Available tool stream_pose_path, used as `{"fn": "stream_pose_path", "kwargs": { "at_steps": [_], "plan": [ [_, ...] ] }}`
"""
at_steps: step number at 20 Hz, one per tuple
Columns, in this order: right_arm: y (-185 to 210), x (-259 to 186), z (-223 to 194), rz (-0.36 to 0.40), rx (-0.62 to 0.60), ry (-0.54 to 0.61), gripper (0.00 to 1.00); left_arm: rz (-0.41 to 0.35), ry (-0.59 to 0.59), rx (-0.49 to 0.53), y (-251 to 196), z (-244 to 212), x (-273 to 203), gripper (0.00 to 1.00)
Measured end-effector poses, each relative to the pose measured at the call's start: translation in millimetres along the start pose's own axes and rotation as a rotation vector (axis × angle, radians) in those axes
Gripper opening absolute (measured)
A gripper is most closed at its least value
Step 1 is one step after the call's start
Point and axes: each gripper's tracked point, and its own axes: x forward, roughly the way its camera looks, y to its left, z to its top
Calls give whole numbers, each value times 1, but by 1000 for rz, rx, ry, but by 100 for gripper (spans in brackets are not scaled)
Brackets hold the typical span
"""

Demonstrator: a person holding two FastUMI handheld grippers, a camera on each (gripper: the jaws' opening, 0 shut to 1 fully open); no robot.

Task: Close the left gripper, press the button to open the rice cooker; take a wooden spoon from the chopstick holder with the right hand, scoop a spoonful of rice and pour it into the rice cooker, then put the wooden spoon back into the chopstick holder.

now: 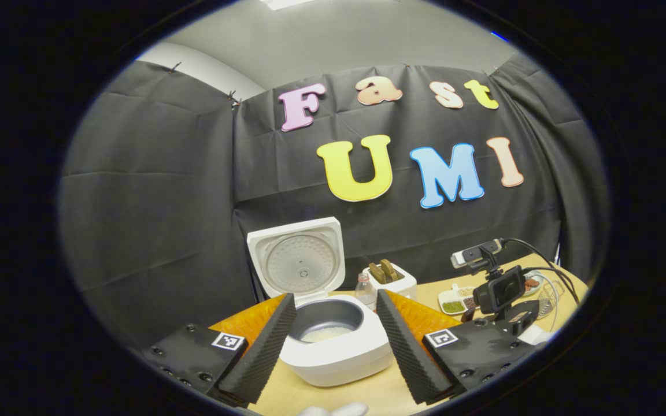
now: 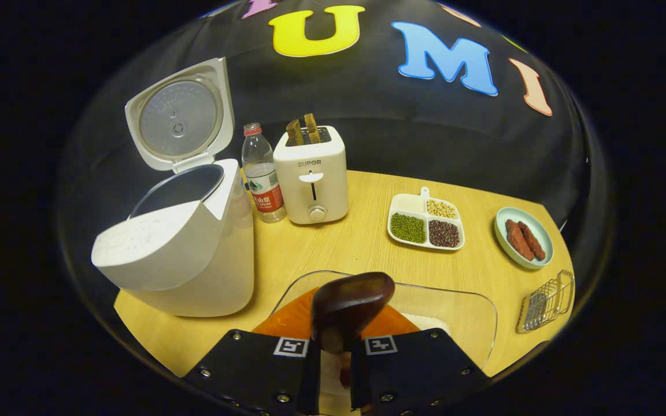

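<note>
Plainly, the only brand that reads clearly is "SUPOR" on the front of the white toaster [image 2: 310, 180], which carries two brown slices of toast [image 2: 303, 131] upright in its slots; the single water bottle [image 2: 261, 171] just beside it has a red label whose print is too small to make out. The rice cooker [image 2: 191, 248] stands at the table's left with its lid [image 2: 178, 115] tipped up and back, and in the left gripper view a layer of white rice [image 1: 326, 333] lies in its grey inner pot. The left gripper [image 1: 336, 341] hangs before the cooker with its two ribbed fingers spread wide and nothing between them. The right gripper [image 2: 331, 370] is pinched on the handle of the wooden spoon [image 2: 349, 306], whose dark bowl rises above a clear glass dish [image 2: 472, 312]. There is one divided tray [image 2: 425, 222] with four compartments of grains and beans, one pale blue plate [image 2: 524, 238] holding two reddish sausages, and one wire rack [image 2: 547, 301], all on the wooden table [image 2: 362, 242].
</note>
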Motion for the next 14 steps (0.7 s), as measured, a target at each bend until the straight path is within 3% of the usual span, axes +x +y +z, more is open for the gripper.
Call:
{"fn": "stream_pose_path", "kwargs": {
  "at_steps": [2,3,5,6,14],
  "plan": [
    [6,-1,2,50,96,-6,21,-3,-6,6,-1,4,-3,95],
    [7,-1,4,75,166,-6,21,-5,-9,9,-1,5,-3,99],
    [7,-2,4,124,295,2,21,-9,-13,14,-2,8,-4,95],
    [3,-1,4,136,341,0,21,-11,-13,15,-3,8,-4,99],
    [-20,-8,9,270,672,-23,21,-29,8,3,-10,14,-2,99]
  ]
}}
